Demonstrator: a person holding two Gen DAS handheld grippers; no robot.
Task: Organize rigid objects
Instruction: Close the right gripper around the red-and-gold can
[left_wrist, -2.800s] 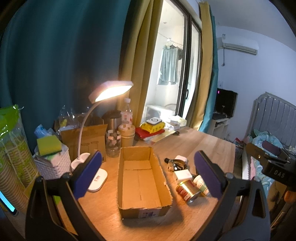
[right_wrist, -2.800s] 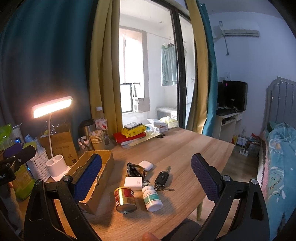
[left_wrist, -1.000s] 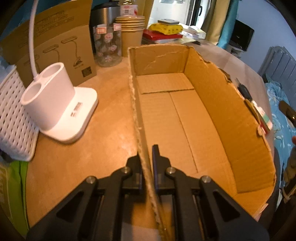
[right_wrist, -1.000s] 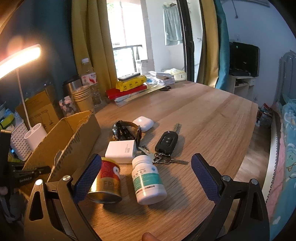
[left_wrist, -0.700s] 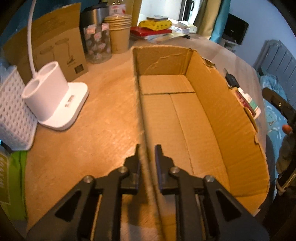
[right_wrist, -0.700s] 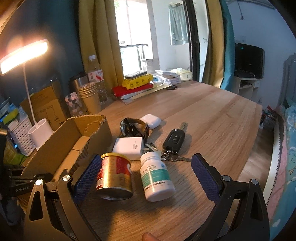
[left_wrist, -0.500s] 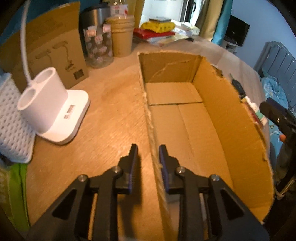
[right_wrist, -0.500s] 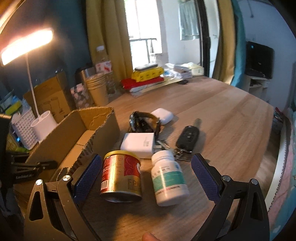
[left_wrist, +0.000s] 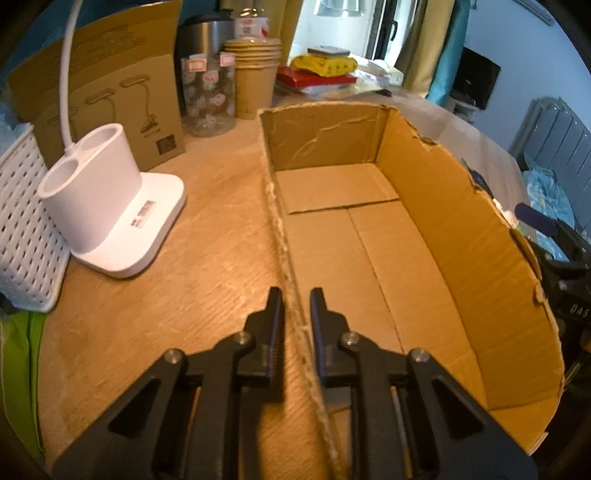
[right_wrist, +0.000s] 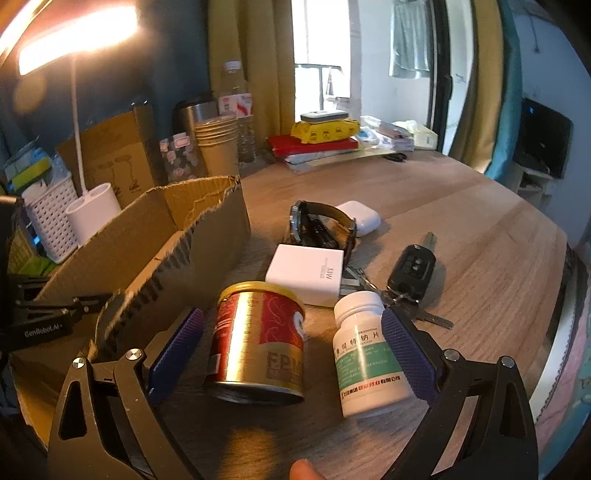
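An empty brown cardboard box lies on the wooden table; it also shows in the right wrist view. My left gripper straddles the box's left wall, its jaws slightly apart and not pinching it. My right gripper is open wide around a red and gold tin can and a white pill bottle, both lying on the table beside the box. Behind them lie a white charger, a car key with keys, a wristwatch and a white earbud case.
A white lamp base, a white basket, a flat cardboard package, a jar and stacked paper cups stand left of and behind the box. Books and papers lie at the table's far side.
My left gripper has loosened from the box's left wall, which it pinched a second ago. My right gripper has come lower and closer over the can and the pill bottle.
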